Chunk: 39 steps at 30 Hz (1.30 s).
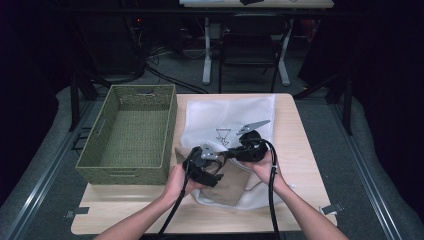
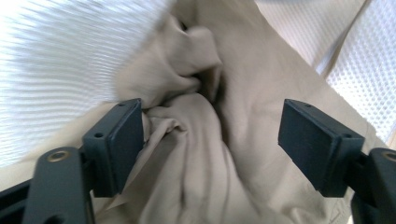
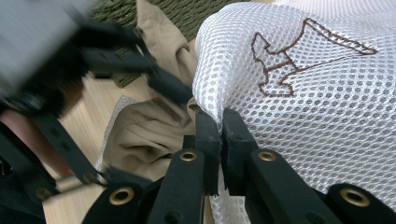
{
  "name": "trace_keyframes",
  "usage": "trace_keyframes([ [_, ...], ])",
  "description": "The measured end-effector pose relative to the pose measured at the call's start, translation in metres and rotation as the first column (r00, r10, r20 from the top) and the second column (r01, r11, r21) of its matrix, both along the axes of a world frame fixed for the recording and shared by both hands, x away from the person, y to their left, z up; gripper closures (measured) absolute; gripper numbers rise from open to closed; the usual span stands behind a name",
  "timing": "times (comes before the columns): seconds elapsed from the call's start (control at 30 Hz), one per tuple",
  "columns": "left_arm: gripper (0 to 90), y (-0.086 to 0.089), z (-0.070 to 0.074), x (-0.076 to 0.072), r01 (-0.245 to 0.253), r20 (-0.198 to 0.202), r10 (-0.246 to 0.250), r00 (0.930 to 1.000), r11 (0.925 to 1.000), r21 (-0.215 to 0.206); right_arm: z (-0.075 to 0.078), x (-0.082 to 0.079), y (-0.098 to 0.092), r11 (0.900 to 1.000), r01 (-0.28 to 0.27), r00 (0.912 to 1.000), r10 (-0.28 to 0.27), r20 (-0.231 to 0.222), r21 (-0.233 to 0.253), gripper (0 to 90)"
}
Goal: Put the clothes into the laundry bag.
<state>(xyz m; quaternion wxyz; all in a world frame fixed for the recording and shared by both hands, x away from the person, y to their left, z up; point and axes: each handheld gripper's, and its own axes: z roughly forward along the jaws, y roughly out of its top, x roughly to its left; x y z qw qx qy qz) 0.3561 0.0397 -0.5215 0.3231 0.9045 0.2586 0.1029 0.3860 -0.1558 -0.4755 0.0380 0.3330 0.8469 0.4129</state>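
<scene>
Under my left claw (image 2: 210, 140) the beige cloth (image 2: 224, 154) bunches between wide-spread jaws; its far end hides inside the mesh bag (image 3: 303, 102). My right claw (image 3: 220, 140) pinches the bag's edge, jaws closed on it, lifting the mouth. Left of both claws sits a green basket (image 1: 131, 134) on the tabletop (image 1: 295, 145); the left claw looks blurred from the right gripper view.

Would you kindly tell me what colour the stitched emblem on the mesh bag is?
Brown, on the white mesh bag; the emblem is clearest in the right gripper view.
</scene>
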Motion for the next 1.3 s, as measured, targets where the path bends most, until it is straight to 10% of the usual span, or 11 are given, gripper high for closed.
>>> trace_keyframes([
  [0.13, 34.5, -0.016, -0.014, 0.005, -0.018, -0.007, 0.018, 0.9998, 0.9994, 0.029, -0.001, 0.001, 0.001, 1.000, -0.004, 1.0000, 0.004, 0.002, 0.004, 87.5],
  [0.37, 85.9, -0.022, -0.016, 0.011, -0.024, 0.009, 0.025, 0.9997, 0.9994, -0.023, 0.001, 0.000, 0.004, 1.000, -0.008, 1.0000, 0.008, -0.003, 0.018, 87.7],
  [0.6, 88.7, -0.019, -0.002, 0.014, -0.101, 0.092, 0.113, 0.9892, 0.9860, -0.133, 0.012, -0.004, 0.004, 0.997, -0.011, 0.9998, 0.010, 0.016, 0.079, 87.8],
  [0.73, 86.9, -0.022, -0.008, 0.021, -0.111, 0.048, 0.118, 0.9918, 0.9859, -0.125, 0.013, -0.003, 0.003, 0.996, -0.011, 0.9999, 0.011, 0.008, 0.088, 87.8],
  [1.0, 52.1, -0.013, 0.002, 0.013, -0.040, 0.003, 0.041, 0.9992, 0.9958, -0.082, 0.002, 0.003, -0.005, 0.999, 0.009, 0.9997, -0.008, -0.022, 0.048, 87.5],
  [1.3, 31.3, 0.019, 0.033, -0.009, -0.048, 0.083, 0.053, 0.9951, 0.9975, -0.051, 0.002, 0.004, -0.005, 0.999, 0.009, 0.9999, -0.009, -0.012, 0.037, 87.4],
])
